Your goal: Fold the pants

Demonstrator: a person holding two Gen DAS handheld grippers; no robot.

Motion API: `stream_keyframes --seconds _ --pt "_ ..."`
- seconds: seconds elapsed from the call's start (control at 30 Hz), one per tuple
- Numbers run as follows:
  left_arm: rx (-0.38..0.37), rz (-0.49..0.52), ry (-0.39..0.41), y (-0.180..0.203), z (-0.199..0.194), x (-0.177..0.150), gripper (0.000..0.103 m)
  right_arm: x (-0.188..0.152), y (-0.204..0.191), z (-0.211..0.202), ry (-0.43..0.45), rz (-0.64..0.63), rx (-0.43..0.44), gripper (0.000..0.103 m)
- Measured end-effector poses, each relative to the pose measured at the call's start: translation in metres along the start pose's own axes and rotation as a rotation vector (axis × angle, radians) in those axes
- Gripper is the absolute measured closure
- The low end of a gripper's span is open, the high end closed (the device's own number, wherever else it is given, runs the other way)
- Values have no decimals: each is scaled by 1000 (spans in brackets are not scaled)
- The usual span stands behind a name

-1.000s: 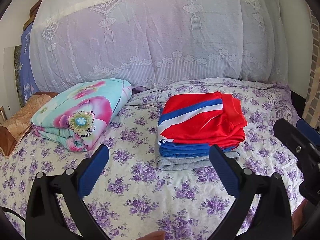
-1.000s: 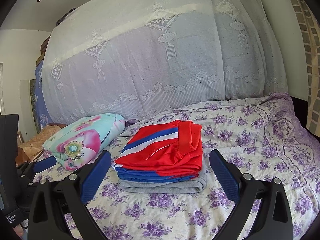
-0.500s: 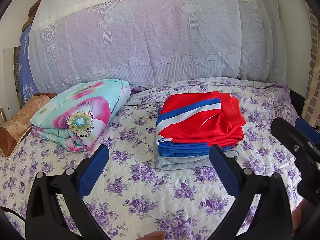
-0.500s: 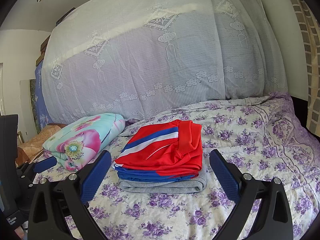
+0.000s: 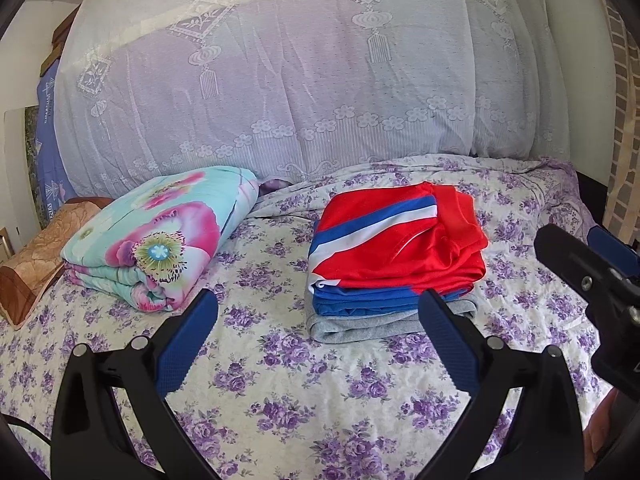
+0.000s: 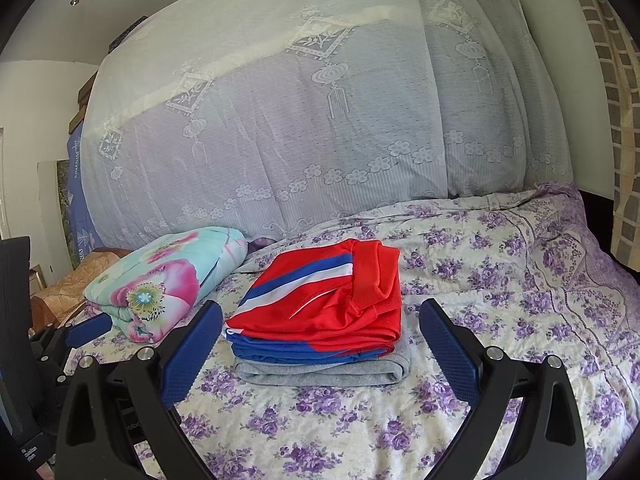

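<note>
On the floral bedspread (image 6: 500,280) ahead of us sits the folded garment stack (image 6: 320,316), red piece on top, long axis across our view. Right gripper (image 6: 320,344) squarely faces it, nearer; left gripper (image 5: 316,344) points left of it. Both agape, empty.

Left gripper (image 5: 318,310) and right gripper (image 6: 320,320), black frames, blue ribbed pads, silver screws; possibly skin bottom-right

Both wrist cameras look low across the bed (image 5: 280,392) toward the lace curtain (image 5: 304,80), near the bedspread. Both views share the folded clothes stack (image 5: 396,256) (image 6: 320,312), right of centre in the left view, centred in the right view.
</note>
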State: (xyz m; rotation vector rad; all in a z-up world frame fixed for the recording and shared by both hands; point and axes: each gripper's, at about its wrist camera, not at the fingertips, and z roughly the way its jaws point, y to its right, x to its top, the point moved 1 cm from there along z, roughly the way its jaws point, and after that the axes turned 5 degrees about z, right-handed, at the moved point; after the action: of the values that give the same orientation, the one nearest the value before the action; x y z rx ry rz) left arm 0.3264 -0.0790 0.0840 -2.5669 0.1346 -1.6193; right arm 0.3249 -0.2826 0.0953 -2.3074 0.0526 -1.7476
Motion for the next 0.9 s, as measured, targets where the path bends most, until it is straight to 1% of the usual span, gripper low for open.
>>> stream_keyframes --seconds 0.9 --pt "-7 -11 -5 -3 0 1 5 0 2 -1 -1 6 -5 4"
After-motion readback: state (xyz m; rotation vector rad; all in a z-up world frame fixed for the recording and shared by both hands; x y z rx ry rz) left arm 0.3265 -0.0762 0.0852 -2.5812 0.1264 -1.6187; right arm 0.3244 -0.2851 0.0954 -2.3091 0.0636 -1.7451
